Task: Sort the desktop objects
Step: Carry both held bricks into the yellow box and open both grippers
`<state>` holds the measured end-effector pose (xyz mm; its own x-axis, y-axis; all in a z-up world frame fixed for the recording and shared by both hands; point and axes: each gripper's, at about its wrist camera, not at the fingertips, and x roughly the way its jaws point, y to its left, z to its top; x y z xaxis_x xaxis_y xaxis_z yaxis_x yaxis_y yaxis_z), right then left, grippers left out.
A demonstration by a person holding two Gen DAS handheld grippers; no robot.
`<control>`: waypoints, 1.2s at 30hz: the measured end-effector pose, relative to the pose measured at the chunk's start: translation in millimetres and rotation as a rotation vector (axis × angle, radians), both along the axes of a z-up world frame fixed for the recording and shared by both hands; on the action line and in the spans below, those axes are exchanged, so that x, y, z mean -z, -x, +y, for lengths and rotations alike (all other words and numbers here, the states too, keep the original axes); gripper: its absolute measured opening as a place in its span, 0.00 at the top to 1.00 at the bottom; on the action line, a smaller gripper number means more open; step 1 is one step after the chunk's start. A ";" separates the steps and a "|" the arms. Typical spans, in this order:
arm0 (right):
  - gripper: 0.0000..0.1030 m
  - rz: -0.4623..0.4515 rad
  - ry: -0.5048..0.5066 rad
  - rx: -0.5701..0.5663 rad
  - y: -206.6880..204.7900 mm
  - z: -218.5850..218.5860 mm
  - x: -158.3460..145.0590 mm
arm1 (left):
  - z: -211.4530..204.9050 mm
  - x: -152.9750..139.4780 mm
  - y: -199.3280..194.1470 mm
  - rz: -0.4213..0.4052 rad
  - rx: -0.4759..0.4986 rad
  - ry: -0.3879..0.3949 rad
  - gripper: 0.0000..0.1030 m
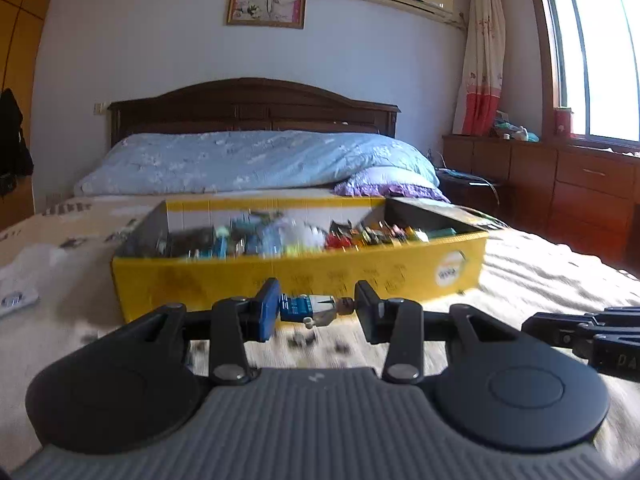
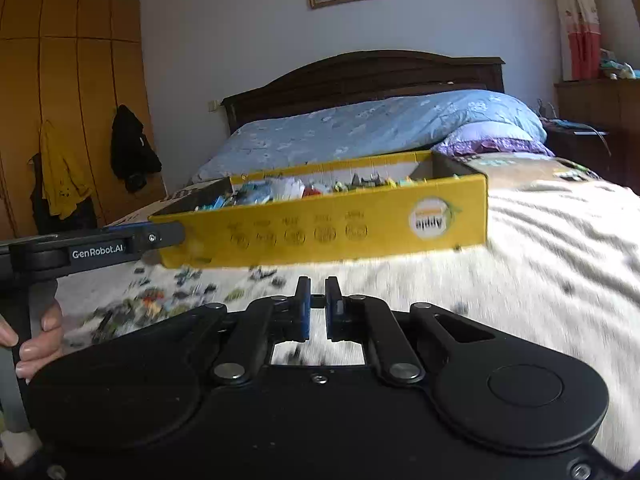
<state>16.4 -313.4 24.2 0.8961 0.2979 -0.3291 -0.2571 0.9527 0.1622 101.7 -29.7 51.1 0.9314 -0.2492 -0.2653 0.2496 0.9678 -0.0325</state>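
Observation:
My left gripper is shut on a small toy figure with blue legs, a grey-white body and a brown head, held sideways above the bedsheet just in front of the yellow cardboard box. The box holds several small colourful toys. My right gripper is shut with a narrow gap and holds nothing; it hovers over the sheet in front of the same box. Loose small toy pieces lie scattered on the sheet to its left. The left gripper's arm shows at the left edge.
The box sits on a cream bedsheet with a blue quilt and purple pillow behind it. A dark box lid lies at the box's right end. A white object lies at the far left. The right gripper's body shows at the right.

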 end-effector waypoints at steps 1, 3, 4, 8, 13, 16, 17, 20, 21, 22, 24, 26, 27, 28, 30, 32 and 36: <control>0.93 -0.002 0.004 -0.004 -10.2 -0.2 -3.9 | -1.1 -2.3 -9.1 0.000 -0.002 -0.001 0.55; 0.93 0.002 0.004 -0.014 -32.0 0.1 -11.0 | -3.4 -5.5 -26.5 -0.004 -0.007 0.001 0.55; 0.93 0.003 0.004 -0.016 -41.9 0.8 -13.7 | -4.8 -7.6 -37.0 -0.005 -0.009 0.001 0.55; 0.93 0.004 0.022 -0.023 -90.4 4.4 -23.2 | -6.5 -15.4 -77.1 0.002 -0.024 0.014 0.55; 0.93 0.033 -0.010 -0.013 -160.0 5.3 -34.1 | -7.0 -24.9 -128.7 0.007 -0.066 0.029 0.55; 0.93 0.055 -0.014 0.010 -199.8 4.0 -35.0 | -8.7 -27.2 -152.0 0.015 -0.087 0.022 0.55; 0.93 0.061 -0.013 0.019 -213.3 4.3 -34.8 | -9.5 -27.4 -160.7 0.022 -0.092 0.021 0.55; 0.93 0.083 -0.014 0.039 -244.9 3.9 -30.2 | -13.5 -26.6 -183.1 0.050 -0.104 0.014 0.55; 0.93 0.090 -0.012 0.049 -255.1 4.6 -29.0 | -15.0 -25.9 -189.8 0.058 -0.110 0.012 0.55; 0.93 0.095 -0.010 0.060 -266.0 5.2 -28.0 | -16.6 -25.7 -194.8 0.064 -0.115 0.011 0.55; 0.93 0.103 -0.006 0.074 -282.8 5.0 -26.1 | -18.2 -23.6 -206.4 0.082 -0.126 0.007 0.55; 0.93 0.120 -0.017 0.091 -301.3 3.2 -24.2 | -19.4 -21.2 -217.7 0.101 -0.135 0.001 0.54; 0.92 0.127 -0.025 0.099 -307.7 1.8 -22.8 | -19.4 -20.4 -221.6 0.110 -0.138 0.000 0.50; 0.87 0.132 -0.035 0.111 -313.3 0.2 -21.8 | -19.1 -20.0 -223.7 0.115 -0.144 0.003 0.49; 0.76 0.146 -0.050 0.130 -318.1 -3.9 -20.1 | -19.7 -20.9 -223.0 0.109 -0.150 0.006 0.36; 0.60 0.155 -0.063 0.133 -319.5 -8.0 -19.5 | -21.4 -23.1 -219.7 0.103 -0.158 0.000 0.28; 0.55 0.151 -0.061 0.122 -310.3 -14.8 -22.3 | -21.3 -27.0 -210.5 0.103 -0.156 0.004 0.18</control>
